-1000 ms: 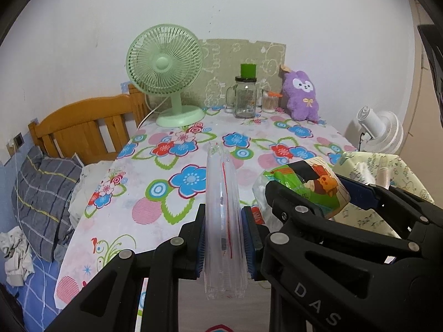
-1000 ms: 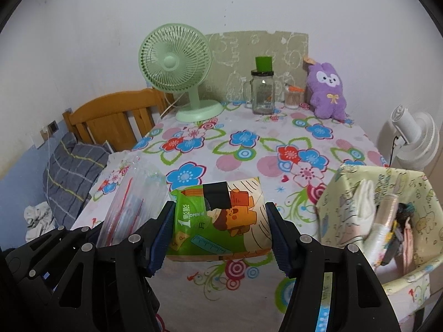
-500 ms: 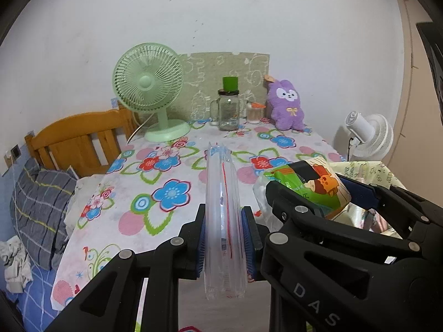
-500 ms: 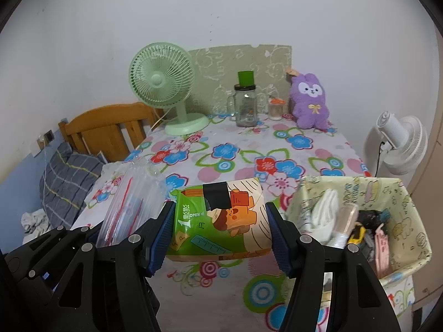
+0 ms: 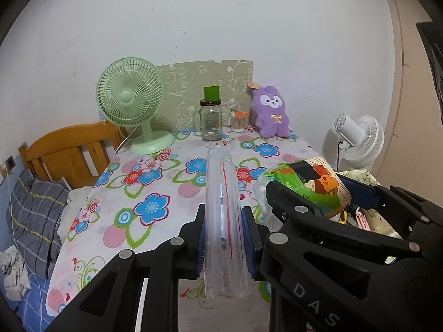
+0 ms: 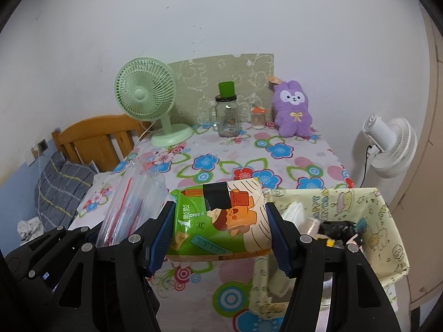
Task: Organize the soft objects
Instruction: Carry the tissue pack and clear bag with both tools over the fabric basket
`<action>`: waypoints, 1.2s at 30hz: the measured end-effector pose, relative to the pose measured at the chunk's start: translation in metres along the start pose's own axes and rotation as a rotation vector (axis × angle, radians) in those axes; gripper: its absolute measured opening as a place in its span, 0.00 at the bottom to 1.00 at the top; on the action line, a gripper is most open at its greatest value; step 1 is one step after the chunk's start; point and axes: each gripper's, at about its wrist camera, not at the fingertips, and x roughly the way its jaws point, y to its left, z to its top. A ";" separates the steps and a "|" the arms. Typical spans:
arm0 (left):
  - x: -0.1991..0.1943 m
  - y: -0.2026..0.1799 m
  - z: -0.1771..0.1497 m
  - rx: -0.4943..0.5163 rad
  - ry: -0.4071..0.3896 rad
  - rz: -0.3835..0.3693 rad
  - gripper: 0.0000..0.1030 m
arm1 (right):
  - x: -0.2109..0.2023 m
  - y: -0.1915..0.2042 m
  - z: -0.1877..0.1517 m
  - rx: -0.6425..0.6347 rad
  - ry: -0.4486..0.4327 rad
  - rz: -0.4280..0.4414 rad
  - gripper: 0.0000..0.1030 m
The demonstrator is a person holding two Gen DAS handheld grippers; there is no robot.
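Left wrist view showed the left gripper [image 5: 224,242] closed tight on a stack of clear zip bags [image 5: 223,215] with red seal lines, held edge-on and raised above the near end of the table [image 5: 155,182]. Its blue pads pressed both flat sides of the stack. Just to the right, the right gripper [image 6: 220,238] stood about half open, its pads clamped against the two ends of a green and orange tissue pack [image 6: 221,221], which hung clear of the flowered cloth. In the right wrist view the bags [image 6: 133,196] appeared just beside the pack, to its left, not touching it as far as could be told. A pale yellow fabric basket [image 6: 387,221] sat below and to the right of the pack, at the table's near right corner, with mixed small items inside. At the far end of the table stood a green fan [image 5: 130,102], a glass jar [image 5: 211,123] with a green cup on its lid, a small container [image 5: 239,120] and a purple plush rabbit [image 5: 271,112] leaning by the wall. A white fan [image 6: 390,144] stood beyond the table's right edge. A wooden headboard [image 5: 72,149] and a grey pillow [image 5: 36,210] lay to the left.
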 end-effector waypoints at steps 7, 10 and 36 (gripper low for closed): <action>0.004 -0.020 0.006 0.017 -0.007 -0.025 0.22 | -0.004 -0.021 0.004 0.016 -0.009 -0.024 0.64; 0.006 -0.029 0.009 0.024 -0.008 -0.040 0.22 | -0.006 -0.031 0.005 0.023 -0.012 -0.038 0.64; 0.030 -0.100 0.018 0.096 0.004 -0.137 0.22 | -0.011 -0.109 0.001 0.109 -0.010 -0.137 0.64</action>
